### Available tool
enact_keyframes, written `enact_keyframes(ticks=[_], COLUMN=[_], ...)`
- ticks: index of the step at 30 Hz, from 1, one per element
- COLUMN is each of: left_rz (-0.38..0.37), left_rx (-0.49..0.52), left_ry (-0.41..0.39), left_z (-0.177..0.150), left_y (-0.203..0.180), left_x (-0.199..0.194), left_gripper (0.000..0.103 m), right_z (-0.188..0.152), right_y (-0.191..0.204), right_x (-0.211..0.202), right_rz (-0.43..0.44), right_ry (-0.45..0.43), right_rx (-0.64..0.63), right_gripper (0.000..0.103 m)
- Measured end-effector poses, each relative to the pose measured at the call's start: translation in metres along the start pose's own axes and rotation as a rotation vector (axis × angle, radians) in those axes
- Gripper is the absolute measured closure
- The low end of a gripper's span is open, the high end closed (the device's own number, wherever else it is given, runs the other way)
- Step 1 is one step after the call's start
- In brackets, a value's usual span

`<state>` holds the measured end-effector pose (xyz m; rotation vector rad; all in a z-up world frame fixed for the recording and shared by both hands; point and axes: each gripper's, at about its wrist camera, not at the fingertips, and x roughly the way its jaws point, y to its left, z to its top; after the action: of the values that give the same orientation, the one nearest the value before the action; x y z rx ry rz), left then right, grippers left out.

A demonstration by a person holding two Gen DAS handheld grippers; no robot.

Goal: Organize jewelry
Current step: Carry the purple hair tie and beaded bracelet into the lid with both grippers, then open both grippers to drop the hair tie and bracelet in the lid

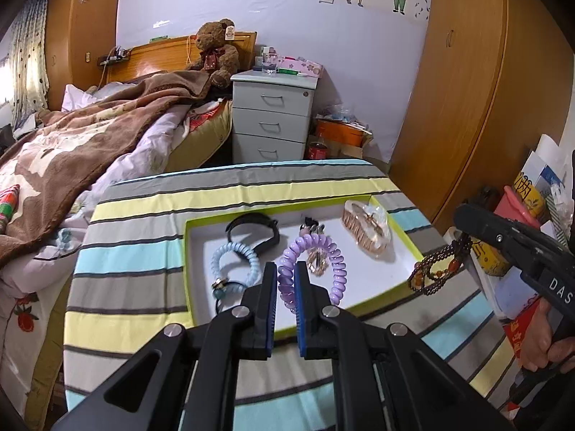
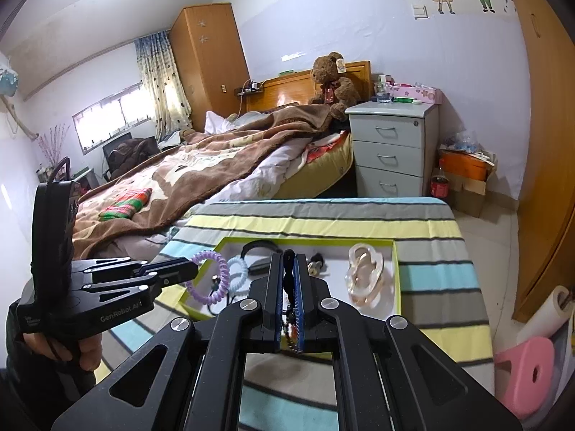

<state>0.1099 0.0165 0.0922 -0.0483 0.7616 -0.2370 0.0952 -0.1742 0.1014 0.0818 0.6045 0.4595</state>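
Tongs (image 1: pixel 286 269) grip purple coil band (image 1: pixel 334 255); right tongs (image 2: pixel 289 262) pinch beaded bracelet (image 1: pixel 436 269).

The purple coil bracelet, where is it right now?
The purple coil bracelet is pinched in the left gripper, lifted above the white tray, right of the blue coil.

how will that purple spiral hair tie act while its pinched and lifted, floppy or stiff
Probably springy, not limp: the purple spiral hair tie keeps an open ring shape while the left gripper pinches only one side. Its glossy coils look like smooth plastic, so it may slip or stretch if tugged. It seems light, hanging above the white tray without sagging much.
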Motion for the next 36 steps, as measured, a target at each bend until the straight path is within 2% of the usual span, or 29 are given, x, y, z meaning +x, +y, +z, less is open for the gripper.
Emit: enact_keyframes(ticks=[5,15,22,36], left_rz=[-0.017,-0.026,-0.019,-0.002], left_rx=[-0.001,-0.022,-0.036,-0.044], left_ry=[0.028,0.107,0.144,0.182], left_z=[0.008,0.009,0.004,-0.001], left_y=[-0.003,-0.002,-0.001,0.0], left_x=[0.023,0.069,0.086,0.103], left_gripper=[0.093,0.093,0.093,0.093], right_z=[0.004,-0.01,-0.019,-0.032], right_y=[-0.009,-0.022,-0.027,-0.036], right_x=[0.02,0.057,0.073,0.095], right_rz=[-0.004,0.013,0.014,-0.058], right_ry=[0.029,0.117,0.167,0.23], right_rx=[0.01,0.033,0.033,0.002], right_gripper=[0.098,0.098,0.098,0.098])
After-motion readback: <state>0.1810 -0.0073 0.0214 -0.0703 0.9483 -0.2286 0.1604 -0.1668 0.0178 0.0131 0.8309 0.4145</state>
